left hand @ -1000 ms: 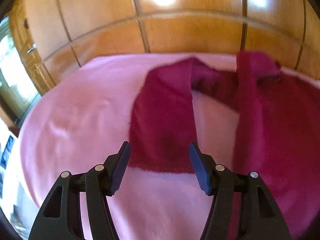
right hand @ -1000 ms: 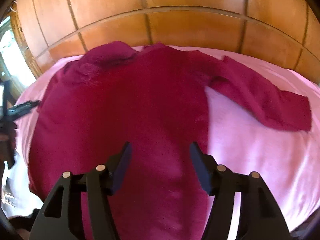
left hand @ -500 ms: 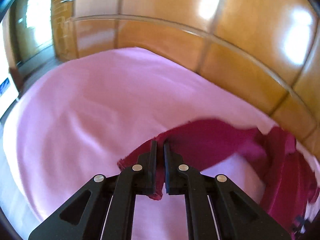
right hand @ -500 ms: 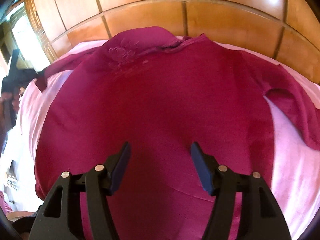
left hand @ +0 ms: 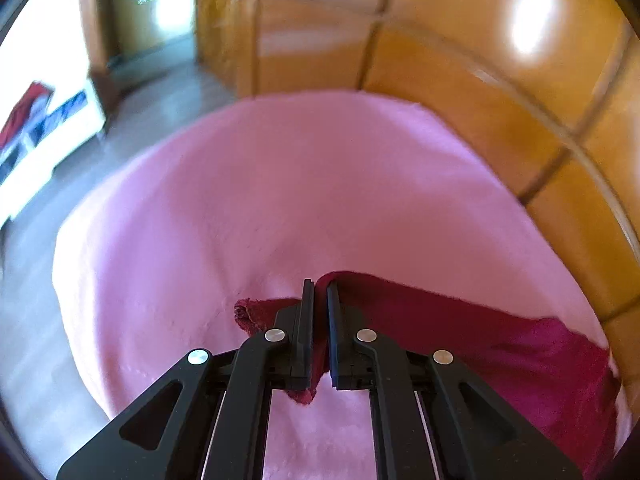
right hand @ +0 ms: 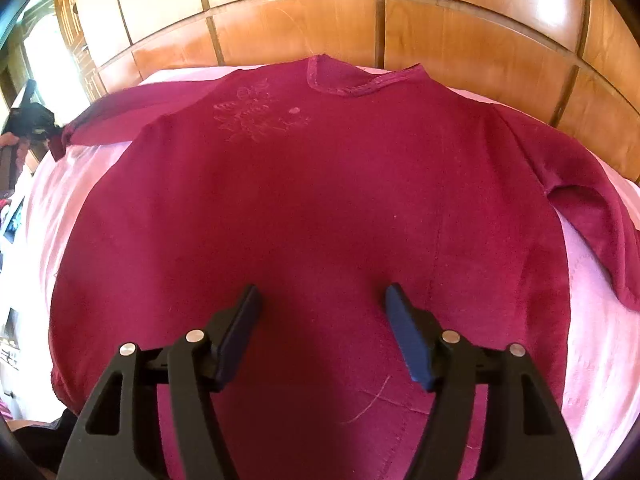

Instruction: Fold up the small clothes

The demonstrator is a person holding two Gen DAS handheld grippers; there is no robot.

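Sweater (right hand: 312, 216) sleeve cuff (left hand: 256, 314) now pinched by left gripper (left hand: 318, 320), lifted outward for folding; right gripper (right hand: 322, 332) hovering wide, empty.

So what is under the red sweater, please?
The red sweater lies flat on a pink blanket, visible around its edges. The blanket beneath its body is covered. The left gripper pinches one sleeve cuff; the right gripper is above it, open.

Both grippers are matte black plastic with triangular cut-outs and round silver rivets. The right gripper (right hand: 320, 320) wears dark blue finger pads (right hand: 406, 336); the left gripper (left hand: 318, 320) shows thin black fingers (left hand: 306, 328).
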